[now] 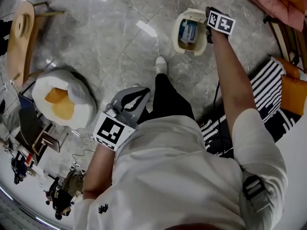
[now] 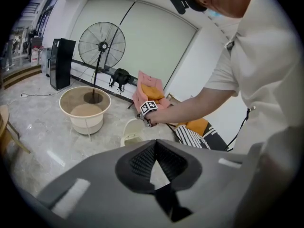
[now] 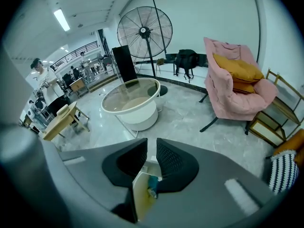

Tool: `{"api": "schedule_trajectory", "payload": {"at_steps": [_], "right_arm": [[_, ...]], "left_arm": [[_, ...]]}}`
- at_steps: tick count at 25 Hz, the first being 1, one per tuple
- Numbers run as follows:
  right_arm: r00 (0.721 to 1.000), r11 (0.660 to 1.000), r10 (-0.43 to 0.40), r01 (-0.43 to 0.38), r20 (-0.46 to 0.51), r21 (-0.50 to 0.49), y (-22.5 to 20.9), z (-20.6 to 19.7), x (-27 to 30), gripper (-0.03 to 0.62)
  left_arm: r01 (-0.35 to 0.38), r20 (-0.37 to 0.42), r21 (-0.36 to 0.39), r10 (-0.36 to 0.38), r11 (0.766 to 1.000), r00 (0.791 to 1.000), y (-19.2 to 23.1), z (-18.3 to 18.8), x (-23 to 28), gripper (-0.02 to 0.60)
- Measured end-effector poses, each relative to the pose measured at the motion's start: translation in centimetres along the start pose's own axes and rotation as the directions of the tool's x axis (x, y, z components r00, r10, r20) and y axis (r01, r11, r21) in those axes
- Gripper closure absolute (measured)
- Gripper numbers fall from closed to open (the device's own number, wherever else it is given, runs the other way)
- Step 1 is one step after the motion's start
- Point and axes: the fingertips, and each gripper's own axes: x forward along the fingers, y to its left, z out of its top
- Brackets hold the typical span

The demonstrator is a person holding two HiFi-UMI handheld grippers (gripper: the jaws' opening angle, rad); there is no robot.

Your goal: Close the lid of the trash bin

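A small cream trash bin (image 1: 190, 31) stands open on the grey marble floor, with a blue and white item inside. In the left gripper view the bin's lid (image 2: 133, 126) stands upright. My right gripper (image 1: 213, 20) is at the bin's right rim. In the right gripper view its jaws (image 3: 151, 148) are closed to a thin gap on the cream lid edge (image 3: 141, 194). My left gripper (image 1: 129, 102) hangs shut and empty near the person's leg, far from the bin, and its pads (image 2: 142, 158) meet at the tip.
A round white tub-shaped table (image 3: 131, 101) and a big floor fan (image 3: 144, 32) stand beyond the bin. A pink armchair (image 3: 237, 84) is to the right. An egg-shaped cushion (image 1: 62, 99) and wooden chair (image 1: 21, 37) lie left, and a striped rug (image 1: 268, 80) right.
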Motion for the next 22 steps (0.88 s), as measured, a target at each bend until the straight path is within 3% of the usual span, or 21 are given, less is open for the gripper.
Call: {"api": "schedule_trajectory", "payload": {"at_steps": [22], "right_arm": [[0.998,1.0,-0.029,0.03,-0.055,0.009,0.9,-6.3,-3.2,0.546]], "left_arm": [[0.041,0.024,0.033,-0.042,0.999,0.999,-0.4,-1.5,-1.3,0.525]]}}
